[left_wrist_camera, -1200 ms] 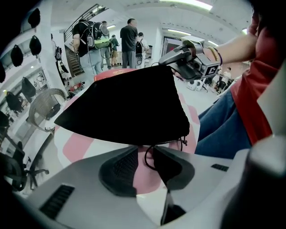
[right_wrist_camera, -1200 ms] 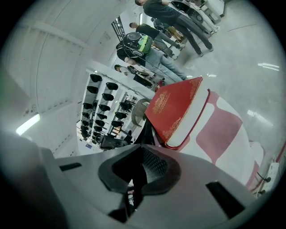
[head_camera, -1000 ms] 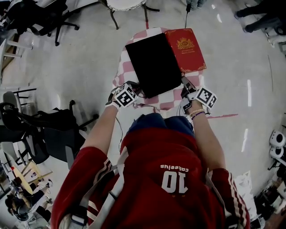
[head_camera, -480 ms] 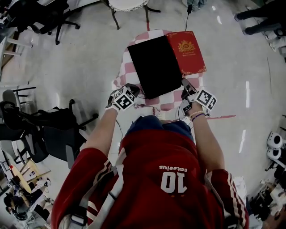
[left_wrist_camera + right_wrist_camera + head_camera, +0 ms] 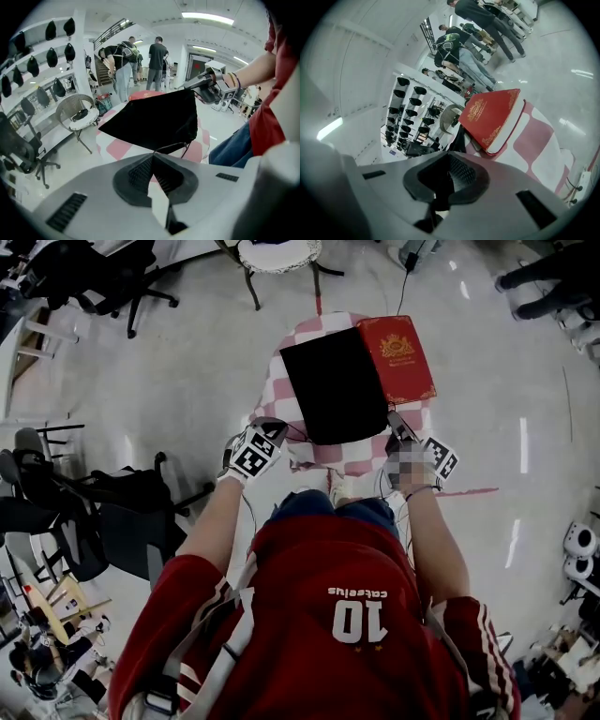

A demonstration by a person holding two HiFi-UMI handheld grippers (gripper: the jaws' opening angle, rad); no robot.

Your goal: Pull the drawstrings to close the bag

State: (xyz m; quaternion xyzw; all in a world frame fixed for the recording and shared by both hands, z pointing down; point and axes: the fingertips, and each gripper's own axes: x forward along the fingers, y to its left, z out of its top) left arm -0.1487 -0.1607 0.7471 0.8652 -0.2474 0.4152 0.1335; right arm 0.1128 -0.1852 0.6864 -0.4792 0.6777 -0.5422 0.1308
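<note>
Ok, we're at the start of the pull: grips are on, nothing cinched yet. The bag (image 5: 336,385) lies on the checked surface (image 5: 349,457), right against a red book (image 5: 398,357), with its mouth end toward the person. On one side the left tongs (image 5: 153,153) are pressed together on a thin drawstring (image 5: 174,145). The cord runs from the tips to the near corner of the bag with a small loop in it, so by my read it's not fully taut. On the other side the right tongs (image 5: 449,153) are pressed together too, tip at the opposite corner of the mouth with dark material in the bite. I can't tell whether that's the second cord or the fabric edge itself. That corner looks lifted off the surface in the left gripper view. In the head view the mouth edge looks close to full width. Next move, as I judge it: draw both tongs outward along the line of the mouth, keeping both bites firm so the cord doesn't slip. If the right side has fabric, it acts as the anchor and the left does the travel. Watch the book, since the bag could drag it.
</note>
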